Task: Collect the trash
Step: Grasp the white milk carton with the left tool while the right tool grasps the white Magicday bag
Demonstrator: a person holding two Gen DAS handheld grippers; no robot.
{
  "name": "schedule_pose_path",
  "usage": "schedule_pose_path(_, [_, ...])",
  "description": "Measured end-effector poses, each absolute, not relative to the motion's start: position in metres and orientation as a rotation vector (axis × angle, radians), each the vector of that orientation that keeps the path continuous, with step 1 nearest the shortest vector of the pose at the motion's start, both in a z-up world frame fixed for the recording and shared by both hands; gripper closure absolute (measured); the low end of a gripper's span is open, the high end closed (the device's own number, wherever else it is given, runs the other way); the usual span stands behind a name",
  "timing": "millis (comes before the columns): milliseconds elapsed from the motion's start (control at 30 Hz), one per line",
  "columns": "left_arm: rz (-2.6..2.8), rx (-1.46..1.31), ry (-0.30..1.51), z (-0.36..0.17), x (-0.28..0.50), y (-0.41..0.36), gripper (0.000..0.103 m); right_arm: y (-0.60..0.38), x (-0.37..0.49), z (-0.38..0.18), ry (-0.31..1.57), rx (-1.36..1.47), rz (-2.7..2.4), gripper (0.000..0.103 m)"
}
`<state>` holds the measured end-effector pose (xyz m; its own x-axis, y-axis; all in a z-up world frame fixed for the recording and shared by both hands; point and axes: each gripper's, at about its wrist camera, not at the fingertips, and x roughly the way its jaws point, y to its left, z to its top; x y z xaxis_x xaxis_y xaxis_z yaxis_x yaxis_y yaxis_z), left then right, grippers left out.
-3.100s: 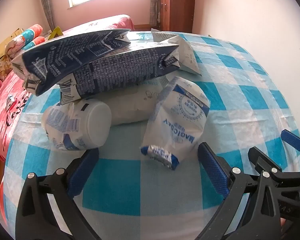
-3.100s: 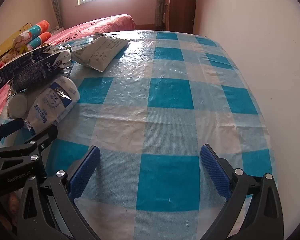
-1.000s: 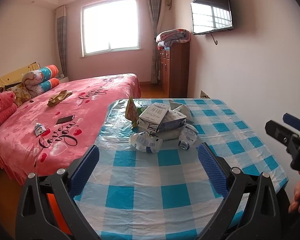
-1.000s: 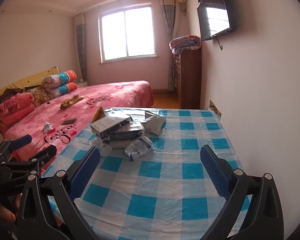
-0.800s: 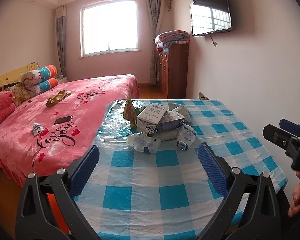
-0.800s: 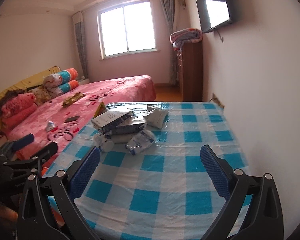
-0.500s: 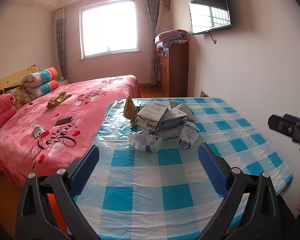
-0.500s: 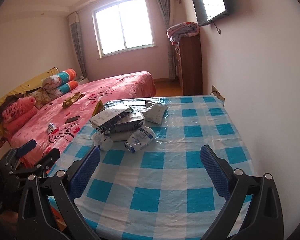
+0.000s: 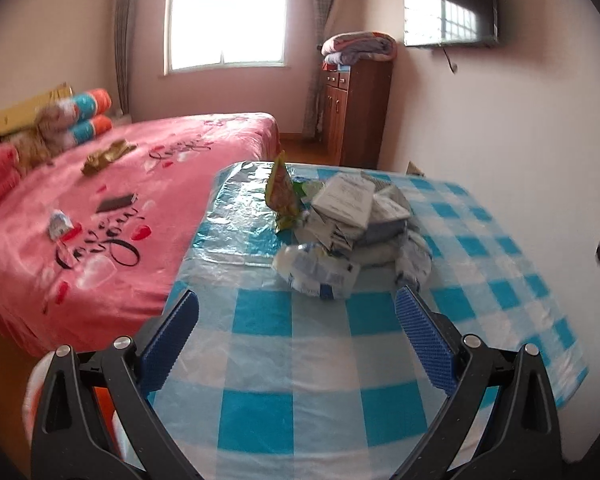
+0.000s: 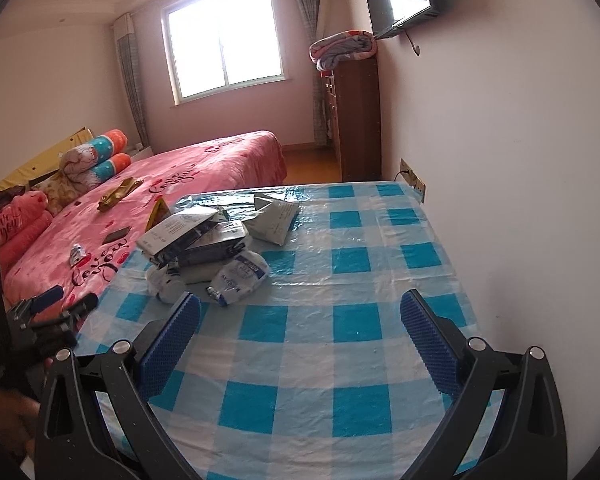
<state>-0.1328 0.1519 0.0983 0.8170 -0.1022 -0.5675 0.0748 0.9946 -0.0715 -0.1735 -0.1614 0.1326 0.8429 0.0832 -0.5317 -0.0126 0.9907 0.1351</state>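
Bedroom, checked table [image 10: 352,364] beside a pink bed [image 10: 204,160]. Trash pile [image 10: 208,248] sits heaped on the table's far left part, probably bunched for one pickup. Left gripper [image 9: 296,344] and right gripper [image 10: 300,340] both hang back near the table's near edge, jaws spread wide, holding nothing, well apart from the pile
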Motion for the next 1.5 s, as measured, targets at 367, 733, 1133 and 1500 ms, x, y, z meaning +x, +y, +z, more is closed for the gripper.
schedule_pose_path(367, [-0.143, -0.088, 0.618, 0.093, -0.11, 0.165, 0.004, -0.153, -0.131, 0.11, 0.666, 0.2, 0.147, 0.004])
schedule_pose_path(733, [-0.188, -0.12, 0.678, 0.093, -0.08, 0.158, 0.004, -0.149, -0.091, 0.077, 0.783, 0.288, 0.231, 0.004])
schedule_pose_path(1133, [-0.283, 0.162, 0.796, 0.113, -0.01, 0.094, 0.004, -0.131, -0.052, 0.05, 0.865, 0.365, 0.333, 0.004])
schedule_pose_path(1500, [-0.258, 0.276, 0.864, 0.104, 0.033, 0.069, 0.004, -0.119, -0.021, 0.042, 0.88, 0.398, 0.407, 0.004])
